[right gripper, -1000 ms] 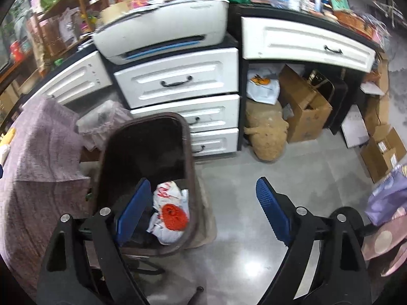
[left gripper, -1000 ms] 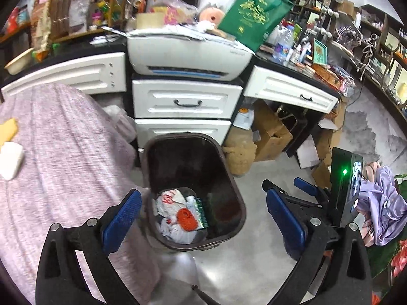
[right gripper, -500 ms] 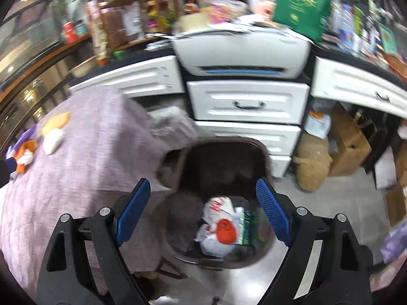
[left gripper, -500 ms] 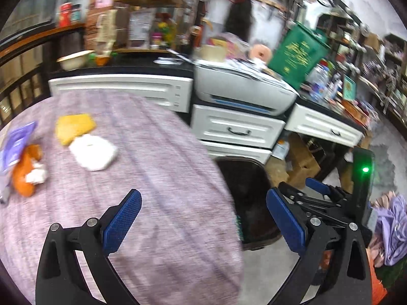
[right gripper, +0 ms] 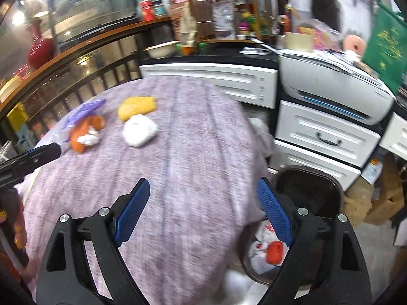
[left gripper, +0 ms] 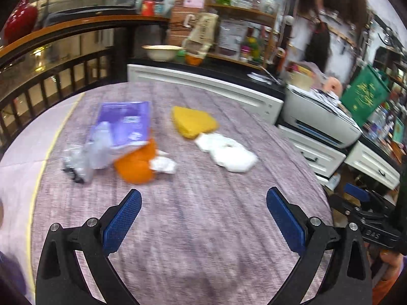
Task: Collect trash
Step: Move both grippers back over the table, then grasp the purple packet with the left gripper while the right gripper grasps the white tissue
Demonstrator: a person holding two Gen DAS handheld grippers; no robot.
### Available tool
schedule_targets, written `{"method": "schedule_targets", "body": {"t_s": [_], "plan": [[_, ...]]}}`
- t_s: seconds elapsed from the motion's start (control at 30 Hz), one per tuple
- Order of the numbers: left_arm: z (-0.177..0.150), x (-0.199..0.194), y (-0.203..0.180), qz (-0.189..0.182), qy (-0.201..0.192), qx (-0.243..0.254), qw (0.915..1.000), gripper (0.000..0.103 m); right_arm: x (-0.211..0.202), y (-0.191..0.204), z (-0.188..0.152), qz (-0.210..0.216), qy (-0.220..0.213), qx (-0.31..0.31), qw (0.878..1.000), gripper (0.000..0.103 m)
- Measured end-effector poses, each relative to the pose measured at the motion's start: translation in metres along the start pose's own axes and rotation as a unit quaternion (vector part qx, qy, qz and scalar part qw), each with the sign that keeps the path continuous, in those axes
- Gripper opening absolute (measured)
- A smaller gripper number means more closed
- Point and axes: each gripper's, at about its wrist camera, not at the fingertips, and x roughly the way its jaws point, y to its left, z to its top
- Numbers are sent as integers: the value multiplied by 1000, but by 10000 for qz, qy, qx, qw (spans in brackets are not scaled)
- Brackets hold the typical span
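Observation:
Loose trash lies on a table under a purple cloth [left gripper: 203, 228]: a purple plastic packet [left gripper: 124, 124], an orange peel [left gripper: 136, 164] with a white scrap, a yellow piece [left gripper: 193, 123] and a white crumpled wad [left gripper: 227, 151]. My left gripper [left gripper: 203, 222] hovers open over the cloth, short of the trash, nothing between its fingers. My right gripper [right gripper: 203, 211] is open and empty above the table's right edge. Seen from the right wrist are the same orange peel [right gripper: 84, 132], white wad [right gripper: 138, 129] and yellow piece [right gripper: 137, 106]. A dark bin [right gripper: 318, 185] beside the table holds white and red trash [right gripper: 269, 251].
White drawers [right gripper: 323, 137] and a grey printer [right gripper: 335, 86] stand behind the bin. A dark railing [left gripper: 51, 76] runs behind the table on the left. Cardboard boxes [right gripper: 386, 193] sit on the floor at right. The left gripper's tip [right gripper: 33, 157] shows at the right wrist view's left edge.
Both grippers swung from over the bin leftward and up to above the table. The trash on the cloth came into full view. Both stayed open and empty.

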Motion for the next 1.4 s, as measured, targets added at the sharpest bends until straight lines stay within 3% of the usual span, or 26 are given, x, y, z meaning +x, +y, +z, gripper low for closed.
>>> {"method": "schedule_targets", "body": {"t_s": [0.2, 0.43, 0.6, 0.8, 0.9, 1.1, 1.13, 1.2, 1.3, 1.4], "plan": [[10, -3, 44, 515, -209, -245, 9982, 97, 7, 26, 7, 134, 61, -254, 9996, 85], [19, 6, 70, 758, -211, -184, 9967, 97, 20, 43, 14, 308, 283, -360, 9985, 85], [26, 19, 70, 591, -94, -153, 9981, 97, 29, 56, 20, 319, 351, -517, 9975, 85], [31, 44, 56, 844, -102, 214, 9962, 97, 36, 68, 21, 357, 421, -581, 9968, 85], [35, 53, 60, 988, -128, 158, 9949, 95, 39, 69, 20, 325, 461, -615, 9965, 85], [39, 49, 81, 855, -205, -378, 9954, 68, 44, 66, 20, 253, 510, -619, 9965, 85], [39, 47, 86, 779, -236, -504, 9954, 57, 46, 66, 21, 251, 511, -611, 9965, 85], [39, 44, 93, 735, -265, -669, 9947, 50, 48, 66, 22, 242, 511, -610, 9965, 85], [40, 38, 101, 665, -369, -845, 9935, 25, 53, 68, 24, 225, 526, -638, 9963, 85], [42, 36, 107, 642, -364, -953, 9927, 16, 57, 72, 26, 230, 510, -690, 9960, 85]]}}
